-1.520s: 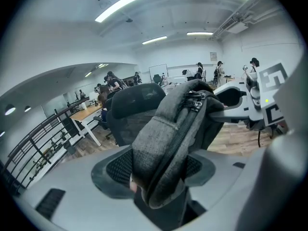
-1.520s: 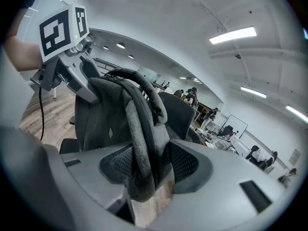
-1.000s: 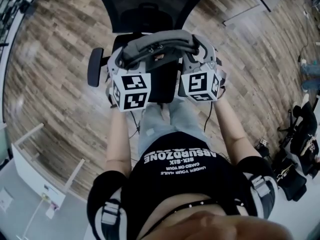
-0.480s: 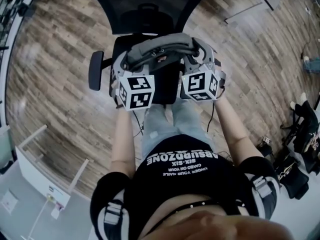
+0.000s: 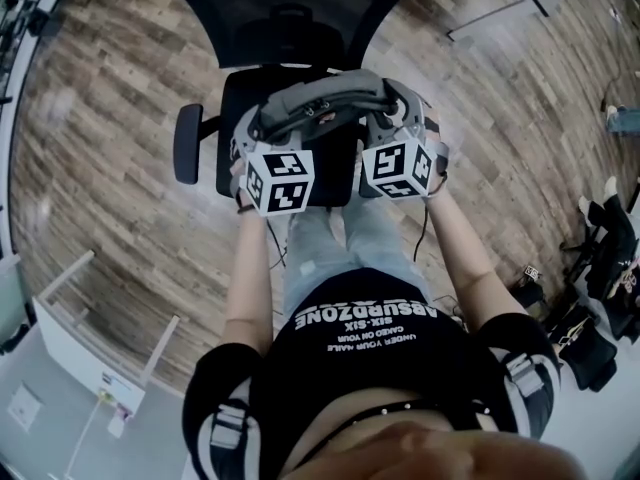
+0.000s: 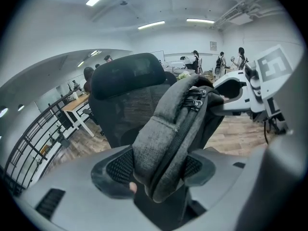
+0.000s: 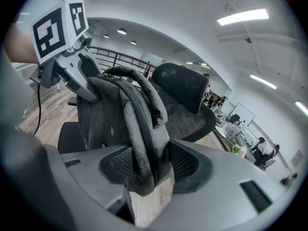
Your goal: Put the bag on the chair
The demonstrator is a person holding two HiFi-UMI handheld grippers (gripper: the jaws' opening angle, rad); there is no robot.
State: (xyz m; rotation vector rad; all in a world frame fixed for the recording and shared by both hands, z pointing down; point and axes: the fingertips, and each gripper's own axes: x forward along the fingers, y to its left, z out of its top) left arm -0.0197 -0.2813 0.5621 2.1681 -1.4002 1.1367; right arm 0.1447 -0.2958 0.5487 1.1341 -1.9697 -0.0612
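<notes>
A grey fabric bag hangs between my two grippers, over the black seat of an office chair whose mesh back stands beyond it. My left gripper is shut on the bag's left side, and the zip seam is pinched between its pads. On the other side my right gripper is shut on a folded grey edge of the bag. Whether the bag's underside touches the seat is hidden.
A black armrest sticks out at the chair's left. At the lower left stands a white desk, and dark bags and gear lie on the wood floor at the right. People stand far behind, by a railing.
Both grippers and the bag have sunk toward the chair seat, still gripping it the same way. The chair seat now shows further under the bag.
</notes>
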